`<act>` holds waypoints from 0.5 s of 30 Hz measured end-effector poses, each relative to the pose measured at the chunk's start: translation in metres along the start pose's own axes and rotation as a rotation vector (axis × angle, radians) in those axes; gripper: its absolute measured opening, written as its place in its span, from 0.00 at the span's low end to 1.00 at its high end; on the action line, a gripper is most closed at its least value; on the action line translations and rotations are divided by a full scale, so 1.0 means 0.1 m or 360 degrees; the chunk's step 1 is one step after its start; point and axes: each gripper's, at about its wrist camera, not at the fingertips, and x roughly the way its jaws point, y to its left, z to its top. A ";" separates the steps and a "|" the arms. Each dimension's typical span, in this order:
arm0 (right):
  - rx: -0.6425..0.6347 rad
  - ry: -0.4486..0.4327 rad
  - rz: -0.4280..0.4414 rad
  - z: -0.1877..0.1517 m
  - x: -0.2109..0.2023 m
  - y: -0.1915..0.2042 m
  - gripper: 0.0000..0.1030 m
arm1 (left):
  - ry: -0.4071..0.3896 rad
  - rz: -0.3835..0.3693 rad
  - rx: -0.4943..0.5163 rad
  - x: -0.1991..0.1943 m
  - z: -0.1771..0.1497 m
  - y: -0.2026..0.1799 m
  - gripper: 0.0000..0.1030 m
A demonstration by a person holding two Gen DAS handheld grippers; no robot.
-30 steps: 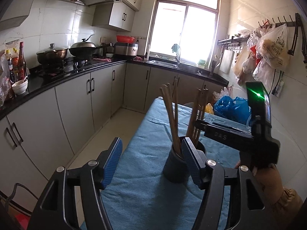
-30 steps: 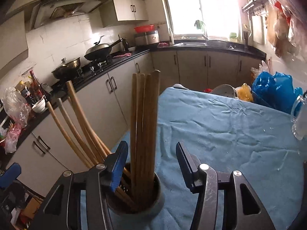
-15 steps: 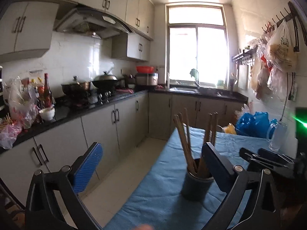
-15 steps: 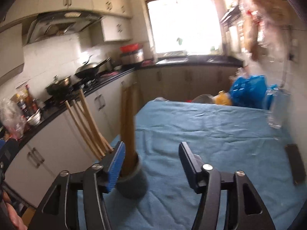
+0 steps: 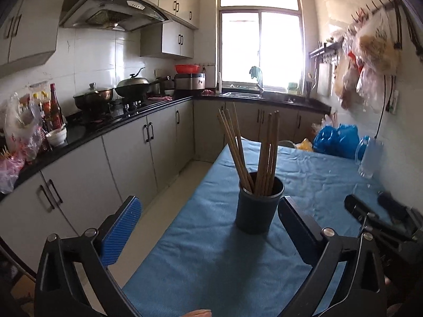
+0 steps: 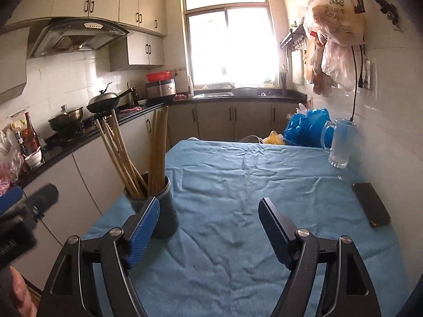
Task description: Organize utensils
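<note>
no writing reads clearly. the dark holder (image 5: 259, 203) stands upright on the blue-clothed table (image 5: 211, 259), chopsticks (image 5: 249, 150) rising in two bunches, one leaning left. left tongs (image 5: 208, 223) and right tongs (image 6: 208, 227) both gape, empty. only the right view shows a phone (image 6: 371, 207) and glass mug (image 6: 339, 142).

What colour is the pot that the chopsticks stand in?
Dark blue-grey; the pot shows best in the left wrist view.
</note>
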 end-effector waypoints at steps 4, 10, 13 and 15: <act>0.0011 0.0005 -0.0026 -0.06 -0.10 -0.01 0.81 | 0.0032 -0.0030 0.0020 -0.06 -0.07 -0.02 1.00; 0.0033 0.0010 -0.0060 -0.14 -0.22 -0.02 0.82 | 0.0096 -0.0061 0.0014 -0.06 -0.15 0.01 1.00; 0.0030 0.0004 -0.0071 -0.16 -0.25 -0.01 0.84 | 0.0139 -0.0081 -0.0003 -0.04 -0.20 0.03 1.00; 0.0026 0.0005 -0.0070 -0.17 -0.25 0.00 0.85 | 0.0154 -0.0081 -0.0008 -0.02 -0.22 0.04 1.00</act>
